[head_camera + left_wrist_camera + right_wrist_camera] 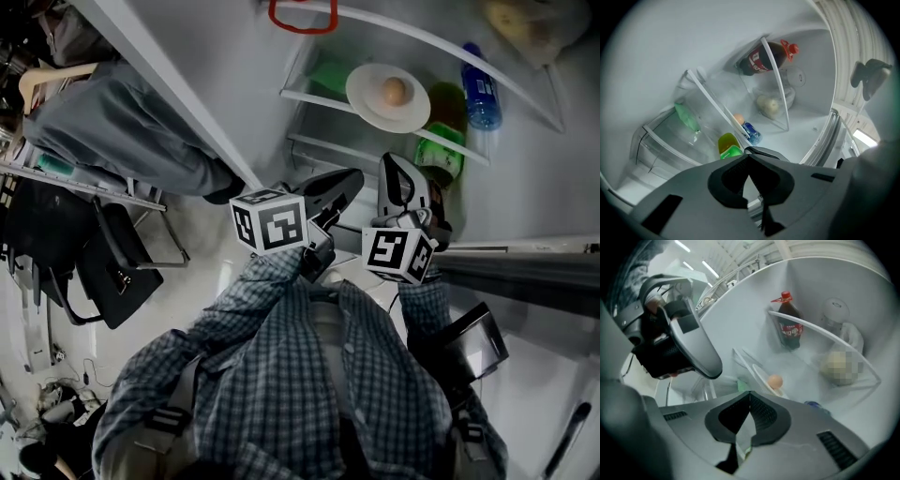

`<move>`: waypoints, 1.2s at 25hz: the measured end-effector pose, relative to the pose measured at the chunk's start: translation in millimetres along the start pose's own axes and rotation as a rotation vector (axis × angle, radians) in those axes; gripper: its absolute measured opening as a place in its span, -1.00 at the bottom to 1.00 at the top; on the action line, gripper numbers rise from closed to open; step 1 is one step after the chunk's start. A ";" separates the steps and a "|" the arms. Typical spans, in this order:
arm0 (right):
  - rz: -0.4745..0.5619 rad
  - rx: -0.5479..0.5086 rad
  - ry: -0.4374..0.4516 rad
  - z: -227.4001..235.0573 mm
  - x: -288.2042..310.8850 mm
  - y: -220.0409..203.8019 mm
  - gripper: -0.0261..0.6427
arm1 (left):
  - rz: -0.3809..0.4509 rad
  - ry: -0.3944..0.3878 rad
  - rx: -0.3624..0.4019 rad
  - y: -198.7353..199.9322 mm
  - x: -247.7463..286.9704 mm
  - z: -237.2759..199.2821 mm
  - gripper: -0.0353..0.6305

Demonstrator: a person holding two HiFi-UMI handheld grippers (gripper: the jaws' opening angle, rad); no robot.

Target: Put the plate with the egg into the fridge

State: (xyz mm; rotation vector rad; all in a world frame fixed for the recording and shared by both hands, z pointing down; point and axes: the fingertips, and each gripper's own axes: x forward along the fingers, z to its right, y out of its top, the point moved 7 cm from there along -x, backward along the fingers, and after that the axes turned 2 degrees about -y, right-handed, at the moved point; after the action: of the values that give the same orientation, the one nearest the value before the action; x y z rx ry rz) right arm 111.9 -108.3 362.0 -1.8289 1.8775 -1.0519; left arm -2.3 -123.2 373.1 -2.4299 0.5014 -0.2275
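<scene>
A white plate [373, 105] with a brown egg [395, 91] rests on a glass shelf [309, 98] inside the open fridge. In the right gripper view the egg [775, 380] and the plate [761, 373] lie just beyond my jaws. The egg [738, 118] also shows in the left gripper view. My left gripper [351, 180] and right gripper [393, 165] hover side by side below and in front of that shelf, apart from the plate. Both are shut with nothing between the fingers, the jaws meeting at a point in each gripper view.
A green bottle [441, 142] and a blue bottle [480, 94] stand right of the plate. A cola bottle [790, 329] and a bagged item [525, 23] sit on the shelf beyond. A person's grey-trousered leg [122, 122] and a black chair [108, 267] are at left.
</scene>
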 end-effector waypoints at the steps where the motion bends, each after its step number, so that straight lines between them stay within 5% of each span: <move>1: 0.000 0.056 0.014 -1.8 -2.0 -1.3 -0.90 | -0.008 0.005 0.010 -2.2 0.0 -0.1 -0.87; 9: -0.017 0.440 0.103 -16.0 -12.3 -6.5 -0.90 | -0.089 0.073 0.156 -16.9 0.6 -0.3 -0.88; 20: -0.069 0.608 0.179 -32.9 -17.6 -26.8 -0.90 | -0.169 0.111 0.250 -39.9 6.3 -2.6 -0.88; 30: -0.091 0.627 0.207 -39.8 -19.6 -32.6 -0.90 | -0.186 0.126 0.263 -44.5 5.1 -5.8 -0.88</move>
State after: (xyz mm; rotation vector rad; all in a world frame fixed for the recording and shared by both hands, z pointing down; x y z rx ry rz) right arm 111.1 -75.6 406.2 -1.4806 1.3375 -1.6812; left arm 14.0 -96.3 405.5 -2.2125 0.2788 -0.4965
